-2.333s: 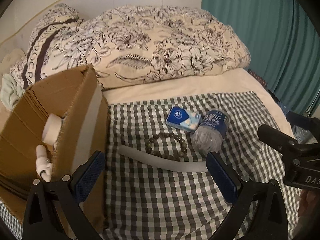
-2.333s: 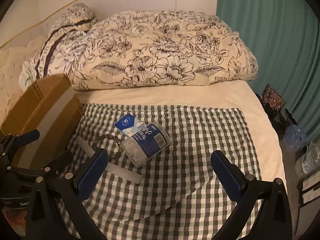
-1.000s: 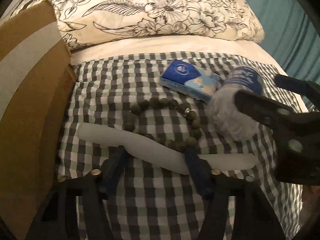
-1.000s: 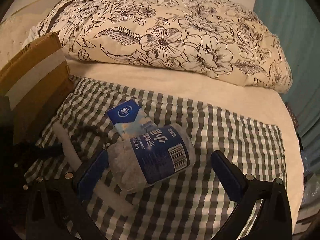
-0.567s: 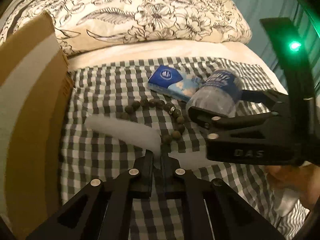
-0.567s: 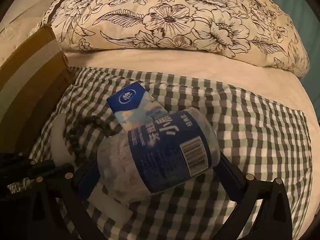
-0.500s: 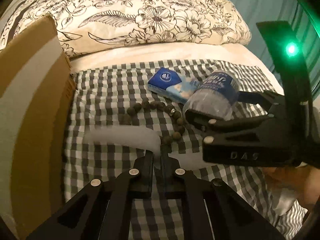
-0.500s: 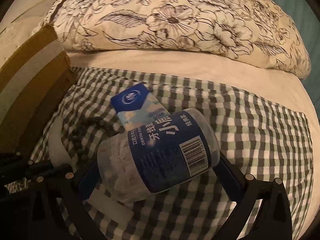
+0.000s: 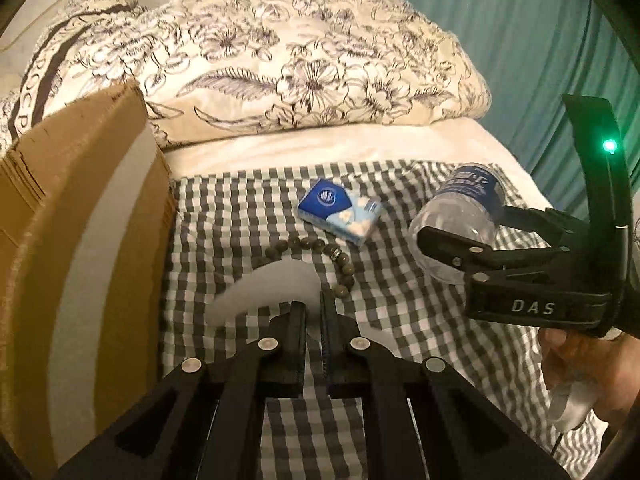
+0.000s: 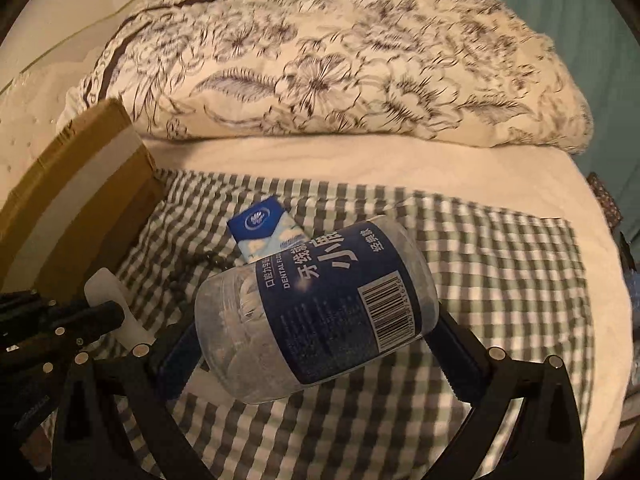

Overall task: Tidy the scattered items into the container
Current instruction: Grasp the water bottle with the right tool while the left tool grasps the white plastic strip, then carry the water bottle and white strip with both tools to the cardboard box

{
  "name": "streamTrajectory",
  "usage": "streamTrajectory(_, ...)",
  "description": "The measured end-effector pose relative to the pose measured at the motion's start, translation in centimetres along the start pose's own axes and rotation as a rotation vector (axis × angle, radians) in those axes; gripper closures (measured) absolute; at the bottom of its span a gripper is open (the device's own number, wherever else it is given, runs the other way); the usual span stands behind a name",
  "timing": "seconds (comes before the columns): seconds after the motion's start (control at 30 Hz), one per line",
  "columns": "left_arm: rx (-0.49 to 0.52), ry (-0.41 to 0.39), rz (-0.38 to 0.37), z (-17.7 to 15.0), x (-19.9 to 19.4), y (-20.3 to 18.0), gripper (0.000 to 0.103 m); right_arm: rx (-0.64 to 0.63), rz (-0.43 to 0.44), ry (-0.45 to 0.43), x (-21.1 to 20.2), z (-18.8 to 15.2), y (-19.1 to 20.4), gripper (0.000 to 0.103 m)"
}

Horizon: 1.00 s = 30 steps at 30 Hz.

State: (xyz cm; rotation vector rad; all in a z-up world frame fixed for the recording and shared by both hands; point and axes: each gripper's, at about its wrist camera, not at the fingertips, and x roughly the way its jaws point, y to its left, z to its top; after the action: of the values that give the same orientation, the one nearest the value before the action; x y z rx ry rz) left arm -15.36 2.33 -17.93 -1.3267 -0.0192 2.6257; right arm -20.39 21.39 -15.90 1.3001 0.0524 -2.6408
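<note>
My left gripper (image 9: 314,308) is shut on the middle of a limp white strip (image 9: 272,284), which arches up off the checked cloth. The right gripper (image 10: 316,352) is shut on a clear jar with a blue label (image 10: 320,312), held tilted with a pad on each side. In the left wrist view the jar (image 9: 460,216) and right gripper (image 9: 472,226) are at the right. A dark bead bracelet (image 9: 320,246) and a blue tissue pack (image 9: 340,212) lie on the cloth between them. The open cardboard box (image 9: 80,240) stands at the left; its inside is hidden.
A floral duvet (image 9: 300,60) is heaped at the back of the bed. Teal curtains (image 9: 520,40) hang on the right beyond the mattress edge. The checked cloth (image 10: 500,280) covers the near part of the bed. A hand (image 9: 580,364) holds the right gripper.
My left gripper closed on the white strip and raised it off the cloth into an arch. The right gripper moved in around the jar, closed on it and tilted it up.
</note>
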Motion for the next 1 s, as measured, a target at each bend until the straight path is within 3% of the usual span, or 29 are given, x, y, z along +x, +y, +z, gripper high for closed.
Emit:
streamTrajectory(0.4,0.007,-0.122,0.019,0.8,-6.2,-0.7,0.097,0.066,-0.011,-0.134,-8.4,0.2,1.3,0.002)
streamTrajectory(1.0,0.004,-0.308,0.039,1.2,-16.6,0.2,0.097,0.068,-0.054,-0.303,-20.4,-2.1,5.0,0.002)
